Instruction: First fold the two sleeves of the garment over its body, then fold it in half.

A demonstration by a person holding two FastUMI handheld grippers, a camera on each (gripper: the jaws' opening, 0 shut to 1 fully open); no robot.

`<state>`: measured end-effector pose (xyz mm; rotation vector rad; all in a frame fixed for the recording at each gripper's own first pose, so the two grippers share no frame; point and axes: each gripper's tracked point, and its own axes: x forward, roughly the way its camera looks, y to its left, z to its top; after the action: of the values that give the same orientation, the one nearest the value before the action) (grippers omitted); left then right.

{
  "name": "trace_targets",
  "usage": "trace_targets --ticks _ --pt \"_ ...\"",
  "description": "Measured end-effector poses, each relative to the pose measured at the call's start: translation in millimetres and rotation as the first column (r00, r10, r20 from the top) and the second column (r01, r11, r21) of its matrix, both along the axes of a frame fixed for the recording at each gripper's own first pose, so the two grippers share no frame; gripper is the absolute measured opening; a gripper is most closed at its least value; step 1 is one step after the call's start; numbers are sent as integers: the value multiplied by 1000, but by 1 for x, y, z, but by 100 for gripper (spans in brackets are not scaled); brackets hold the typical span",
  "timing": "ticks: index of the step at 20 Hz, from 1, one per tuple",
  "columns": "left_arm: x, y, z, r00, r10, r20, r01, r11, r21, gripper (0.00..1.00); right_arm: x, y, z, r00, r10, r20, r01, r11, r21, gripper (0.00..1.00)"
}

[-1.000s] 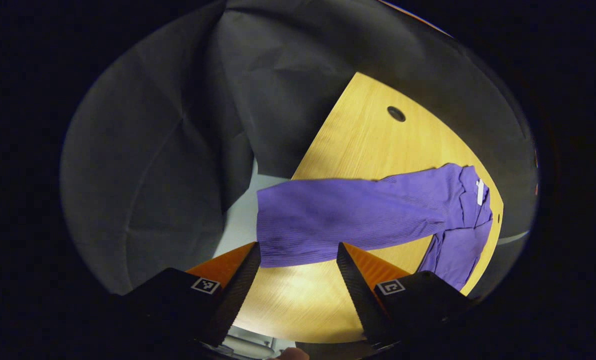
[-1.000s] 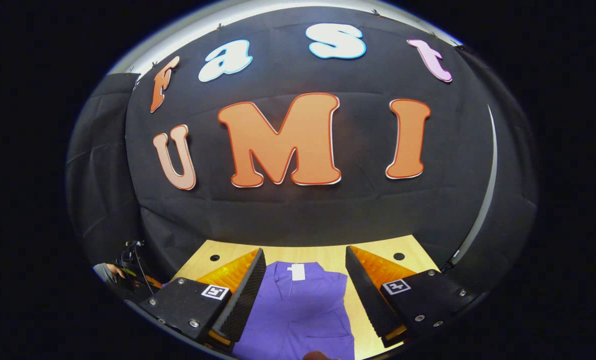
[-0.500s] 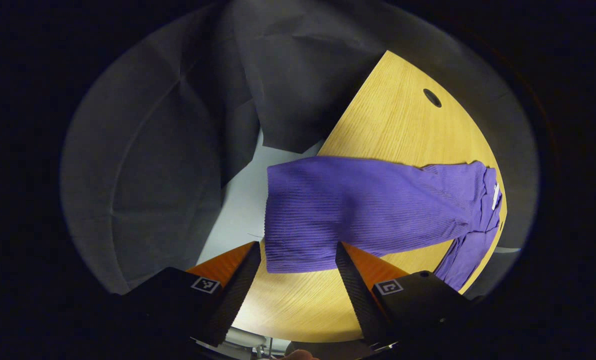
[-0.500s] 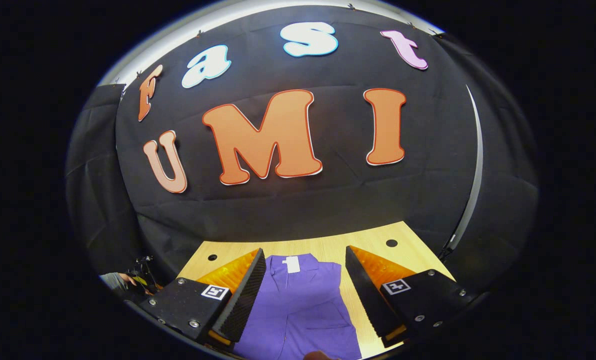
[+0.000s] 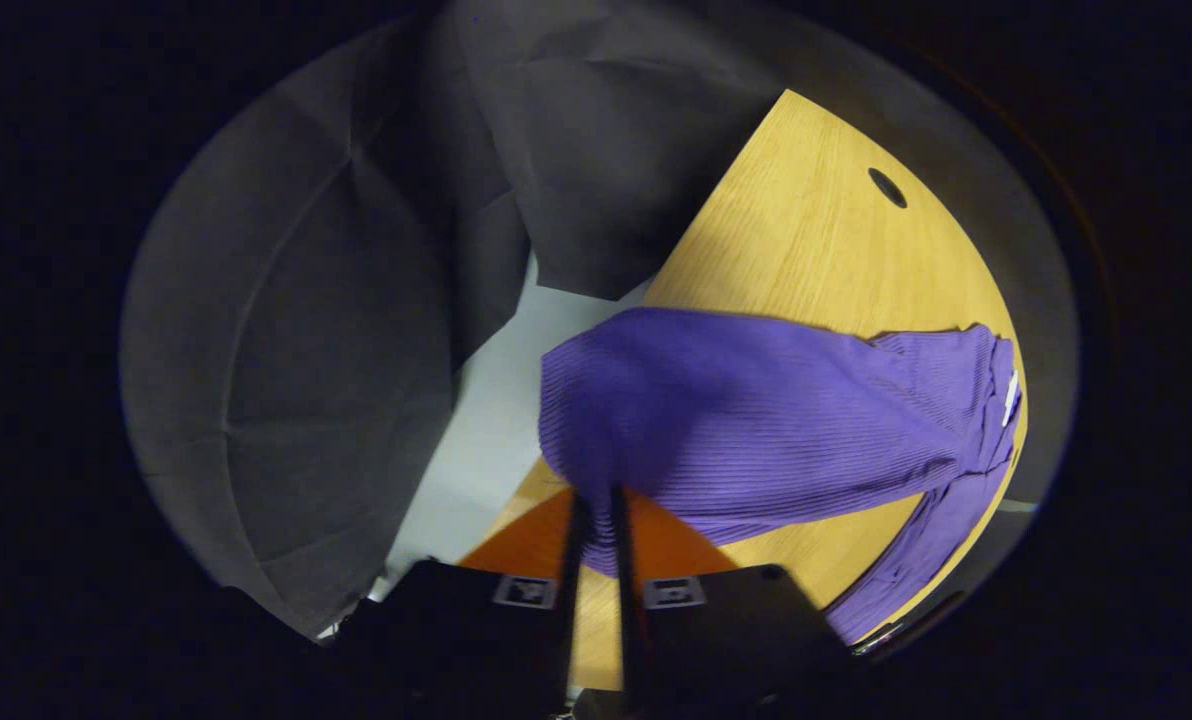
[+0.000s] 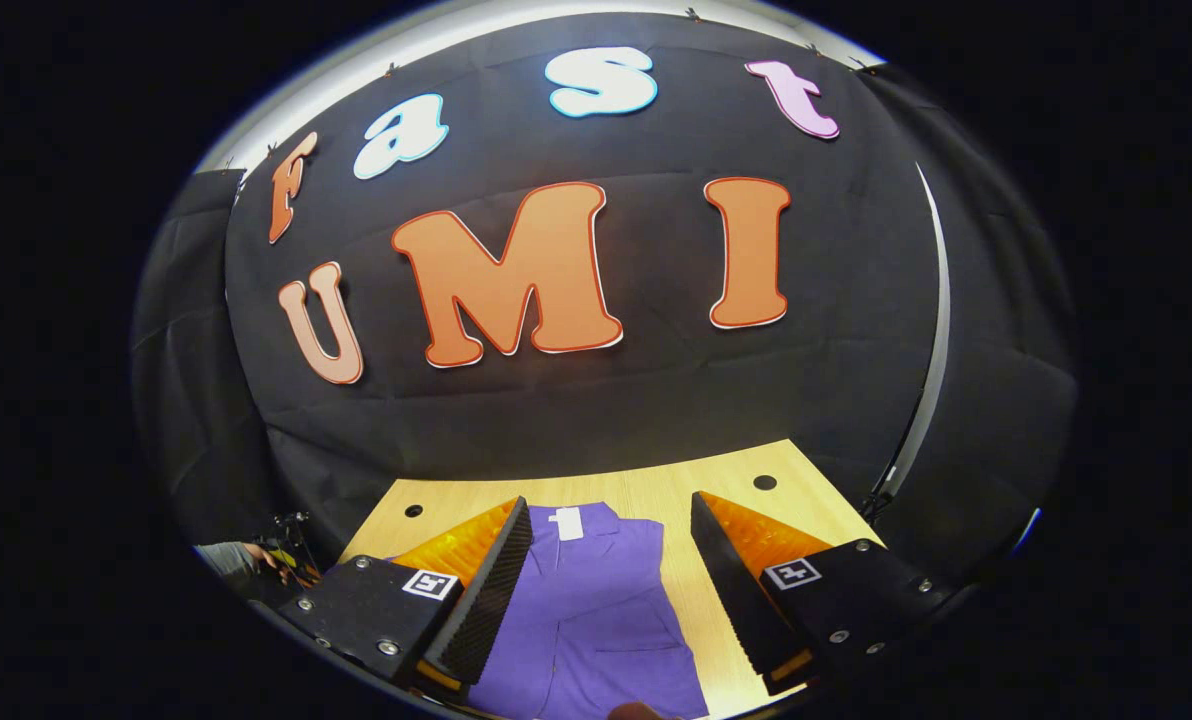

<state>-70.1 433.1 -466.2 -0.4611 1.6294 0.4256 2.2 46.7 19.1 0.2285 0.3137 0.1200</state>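
A purple ribbed garment (image 6: 596, 620) lies on the wooden table (image 6: 736, 480), its collar with a white label (image 6: 565, 522) toward the back wall. In the left gripper view, one long sleeve (image 5: 756, 410) stretches across the table (image 5: 806, 250) and its cuff overhangs the table's edge. My left gripper (image 5: 596, 492) is shut on that cuff, with purple cloth pinched between the fingers. The other sleeve (image 5: 916, 560) trails along the table's right edge. My right gripper (image 6: 611, 503) hovers open above the garment's body, holding nothing.
The table has round cable holes (image 5: 887, 187) (image 6: 764, 482) near its back corners. Pale floor (image 5: 486, 420) shows beyond the table's edge under the cuff. Black cloth walls surround the table. A person's hand (image 6: 246, 560) is at the far left of the right gripper view.
My left gripper moved in on the sleeve cuff and went from open to shut on it, bunching the cuff. The right gripper drifted slightly and stayed open.
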Motion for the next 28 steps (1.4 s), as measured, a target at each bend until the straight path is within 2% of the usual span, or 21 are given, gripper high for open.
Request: trace_targets --ticks 1,2,3,7,12,13,14,21,28 --pt "4 -3 2 1000 1 18 -1 1000 -5 11 2 -4 -1 1000 5 -8 -5 1000 6 95" --pt "7 -6 9 999 -5 42 6 1000 -8 10 3 -10 0 1000 6 -9 -5 1000 13 100" --pt "10 -6 17 998 -21 54 20 1000 3 10 6 -16 3 1000 9 -3 -9 1000 19 95" --pt "32 -16 63 987 -117 112 111 992 56 8 20 -32 4 1000 22 15 -23 999 35 95" --pt "64 -61 125 950 -239 200 225 970 91 7 34 -40 2 998 62 24 -63 996 65 95" --pt "72 -72 135 940 -264 215 248 964 101 7 36 -42 2 997 67 31 -68 996 63 100" --pt "78 -84 146 930 -287 228 268 957 112 7 38 -45 2 997 70 42 -72 996 54 96" --pt "126 -171 230 838 -431 335 412 902 130 7 35 -67 3 989 82 121 -77 996 -44 95" --pt "151 -265 283 728 -530 436 550 830 92 7 24 -96 -8 987 49 155 -48 999 -5 95"
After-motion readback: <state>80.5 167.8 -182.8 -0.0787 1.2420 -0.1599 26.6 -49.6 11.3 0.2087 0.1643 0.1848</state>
